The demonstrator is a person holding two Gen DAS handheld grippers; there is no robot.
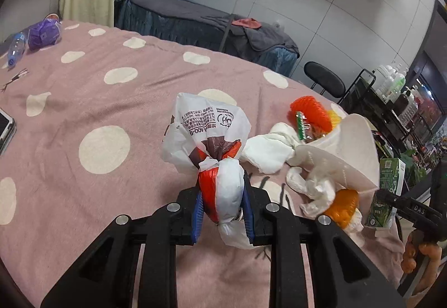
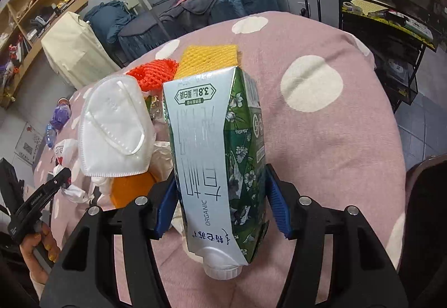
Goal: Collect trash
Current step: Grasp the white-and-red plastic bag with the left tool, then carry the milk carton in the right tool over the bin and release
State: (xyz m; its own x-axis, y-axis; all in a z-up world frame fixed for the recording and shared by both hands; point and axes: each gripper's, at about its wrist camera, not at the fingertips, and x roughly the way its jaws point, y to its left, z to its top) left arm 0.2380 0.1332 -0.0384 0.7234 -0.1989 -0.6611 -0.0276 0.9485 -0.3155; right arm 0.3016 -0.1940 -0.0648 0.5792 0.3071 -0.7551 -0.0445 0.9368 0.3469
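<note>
My left gripper (image 1: 222,204) is shut on a knotted white, red and brown plastic bag (image 1: 212,146), held just above the pink dotted blanket (image 1: 97,90). My right gripper (image 2: 220,213) is shut on a green and silver milk carton (image 2: 220,157), its cap toward the camera. The carton also shows at the right in the left wrist view (image 1: 387,190). A trash pile lies between the grippers: a white face mask (image 2: 114,129), crumpled tissues (image 1: 276,148), orange foam net (image 1: 310,112), yellow foam net (image 2: 208,59) and an orange object (image 1: 342,203).
A purple bag (image 1: 44,34) and a clear plastic bottle (image 1: 15,49) lie at the blanket's far left. A phone (image 1: 5,126) lies at the left edge. Beyond are a dark covered bed (image 1: 195,20), a black stool (image 1: 324,78), and a black rack (image 2: 385,14) at right.
</note>
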